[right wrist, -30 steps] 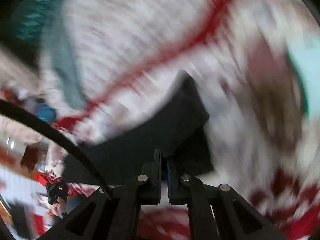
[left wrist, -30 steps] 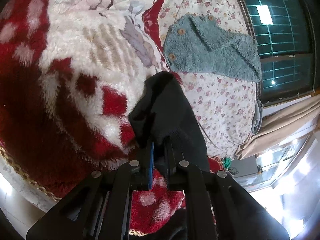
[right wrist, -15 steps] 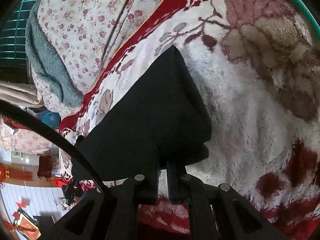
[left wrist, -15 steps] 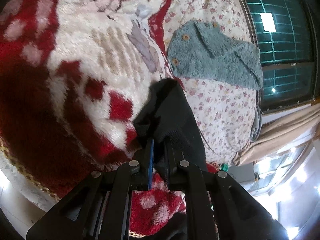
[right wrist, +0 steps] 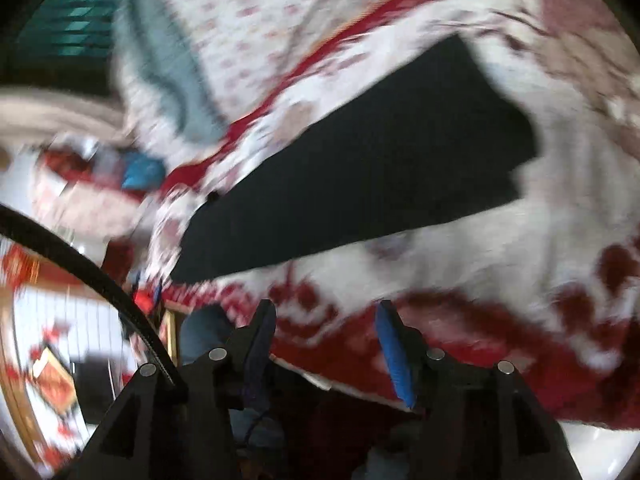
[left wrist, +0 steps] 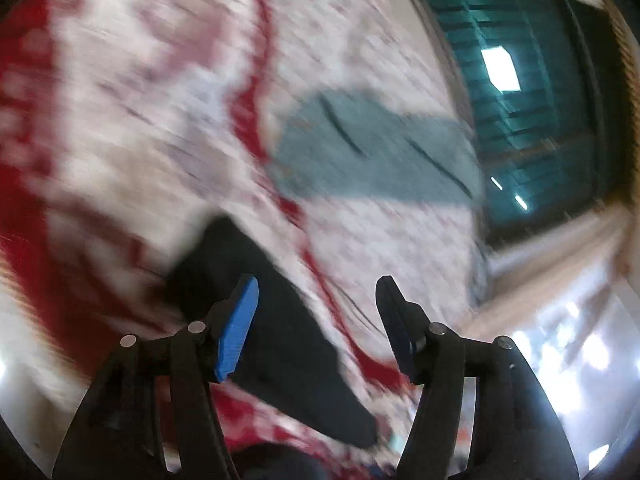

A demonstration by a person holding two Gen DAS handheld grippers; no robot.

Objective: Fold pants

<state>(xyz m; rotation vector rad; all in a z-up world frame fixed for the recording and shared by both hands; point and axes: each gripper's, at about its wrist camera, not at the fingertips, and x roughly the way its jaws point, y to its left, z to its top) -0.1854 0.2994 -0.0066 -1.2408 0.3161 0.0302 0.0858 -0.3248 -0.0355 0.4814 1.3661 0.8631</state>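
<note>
**Q.** Where do the pants lie, and on what?

**A.** The black pants (right wrist: pixel 360 168) rest flat on the red-and-white plush blanket (right wrist: pixel 500 264), as a long dark band. In the right wrist view the band runs from the blanket's near left edge up toward the far right. A stepped end shows at the far right, so the cloth appears already doubled.

**Q.** How do the two claws stand?

**A.** The left gripper (left wrist: pixel 316 320) has its jaws spreading, with nothing pinched. The pants (left wrist: pixel 288 344) lie below and between the jaws, just past the blue pad, and no pad presses on them. The right gripper (right wrist: pixel 326 340) is likewise widening its jaws and holds nothing; only blanket shows between them, and the pants lie ahead, apart from the tips.

**Q.** Which relation governs the coming move?

**A.** The long axis. It crosses the right gripper's line of sight slantwise, while from the left gripper it runs nearly straight away. Judged from this, the left gripper sits nearer one narrow end. A further fold would probably carry one end along that axis toward the other.

**Q.** Anything else nearby?

**A.** A teal fleece garment (left wrist: pixel 368 156) lies well apart, on the floral sheet (left wrist: pixel 384 240) toward the window (left wrist: pixel 532 112).
</note>
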